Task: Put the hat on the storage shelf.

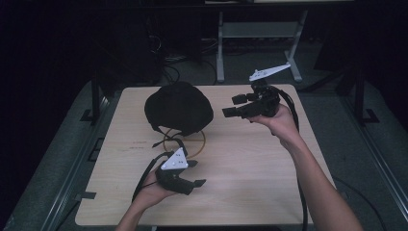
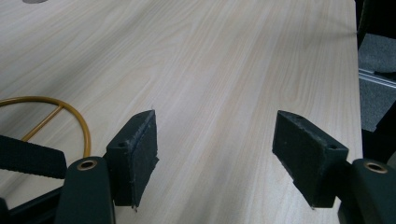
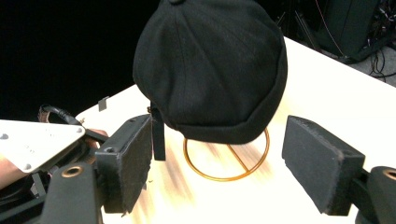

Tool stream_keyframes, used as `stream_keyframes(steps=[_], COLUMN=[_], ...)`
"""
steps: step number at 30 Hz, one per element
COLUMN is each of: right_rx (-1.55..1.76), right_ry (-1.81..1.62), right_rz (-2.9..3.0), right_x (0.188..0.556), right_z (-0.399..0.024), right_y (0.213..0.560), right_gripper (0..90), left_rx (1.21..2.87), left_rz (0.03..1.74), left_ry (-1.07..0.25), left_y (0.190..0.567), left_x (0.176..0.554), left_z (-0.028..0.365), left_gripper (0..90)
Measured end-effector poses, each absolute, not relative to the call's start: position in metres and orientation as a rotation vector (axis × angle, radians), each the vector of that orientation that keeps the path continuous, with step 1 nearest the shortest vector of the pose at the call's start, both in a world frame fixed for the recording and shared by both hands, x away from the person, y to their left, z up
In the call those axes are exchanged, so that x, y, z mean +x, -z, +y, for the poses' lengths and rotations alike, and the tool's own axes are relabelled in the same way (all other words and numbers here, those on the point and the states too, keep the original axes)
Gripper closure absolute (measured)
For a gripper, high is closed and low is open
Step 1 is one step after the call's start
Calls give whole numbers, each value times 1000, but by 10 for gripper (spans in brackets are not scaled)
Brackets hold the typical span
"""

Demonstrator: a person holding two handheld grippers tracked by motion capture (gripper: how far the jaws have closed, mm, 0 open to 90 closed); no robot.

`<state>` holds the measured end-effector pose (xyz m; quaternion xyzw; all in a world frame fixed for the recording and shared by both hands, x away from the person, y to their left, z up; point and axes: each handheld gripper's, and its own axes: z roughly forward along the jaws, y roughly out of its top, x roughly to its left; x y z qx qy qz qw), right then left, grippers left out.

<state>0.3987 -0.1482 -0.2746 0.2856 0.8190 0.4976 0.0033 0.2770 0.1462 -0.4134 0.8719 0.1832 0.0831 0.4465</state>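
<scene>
Cap (image 1: 179, 107) on stand (image 1: 184, 141), table (image 1: 250, 168) rear-left

Right gripper (image 3: 217, 163) in foreground, two black padded jaws wide apart, nothing between pads. Beyond them, round black fabric cap (image 3: 210, 65) sits on thin gold wire stand with ring base (image 3: 226, 175), ring resting on pale wooden desk (image 3: 336, 102). Black strap (image 3: 158, 135) hangs from cap's edge beside left jaw. Cap apart from both jaws. At lower left, other gripper's grey three-cornered plate (image 3: 37, 142) with black cable (image 3: 58, 114) above it. Dark background behind the desk.
</scene>
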Motion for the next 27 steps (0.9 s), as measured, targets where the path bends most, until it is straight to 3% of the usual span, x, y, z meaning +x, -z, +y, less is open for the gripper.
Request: stream_keyframes(steps=[27], right_rx=[985], right_ry=[-1539], right_rz=[2559], right_x=[373], right_z=[-192], right_y=[307], right_gripper=[174], left_rx=[2160], left_rz=[483], left_ry=[-209], left_y=[415], left_x=[278], left_z=[146], left_gripper=[244])
